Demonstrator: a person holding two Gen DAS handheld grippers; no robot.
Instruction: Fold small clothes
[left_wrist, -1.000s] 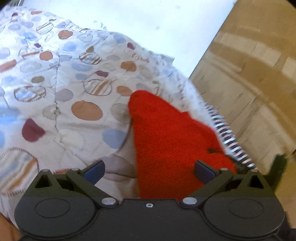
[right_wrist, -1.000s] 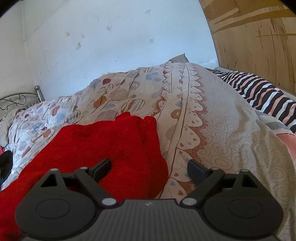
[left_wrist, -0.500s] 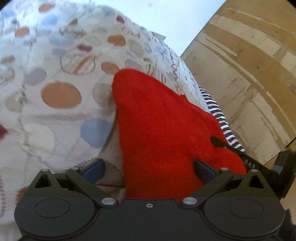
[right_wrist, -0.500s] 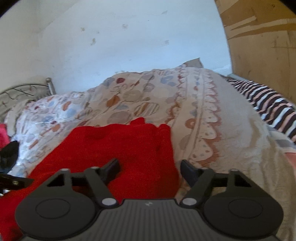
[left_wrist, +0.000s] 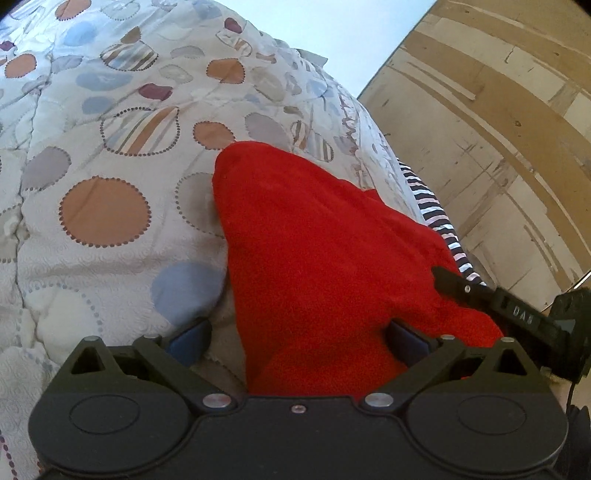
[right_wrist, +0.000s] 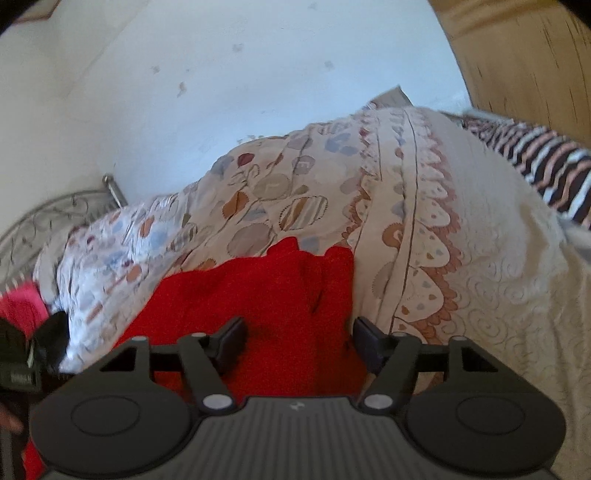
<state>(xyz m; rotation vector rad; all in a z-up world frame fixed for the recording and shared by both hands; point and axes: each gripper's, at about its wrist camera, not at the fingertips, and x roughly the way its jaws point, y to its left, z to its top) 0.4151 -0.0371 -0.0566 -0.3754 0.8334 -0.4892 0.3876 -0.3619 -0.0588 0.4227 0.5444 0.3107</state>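
1. While we hold both grippers over the bed, the red cloth (left_wrist: 325, 258) lies flat on the dotted quilt (left_wrist: 103, 177), toward its patterned border.
2. Our left gripper (left_wrist: 299, 338) has its jaws spread wide, with the cloth's near edge running between them; the blue pads (left_wrist: 188, 339) aren't pinching anything.
3. Our right gripper (right_wrist: 297, 339) is spread too, straddling the cloth (right_wrist: 266, 295) at its right-hand corner, fingers apart from the fabric as far as we can tell.
4. From the left view, the right gripper's black finger pokes in over the cloth's right edge.
5. A striped pillow (right_wrist: 546, 162) sits beyond the quilt (right_wrist: 480, 258), next to the wooden panel (left_wrist: 498, 129).
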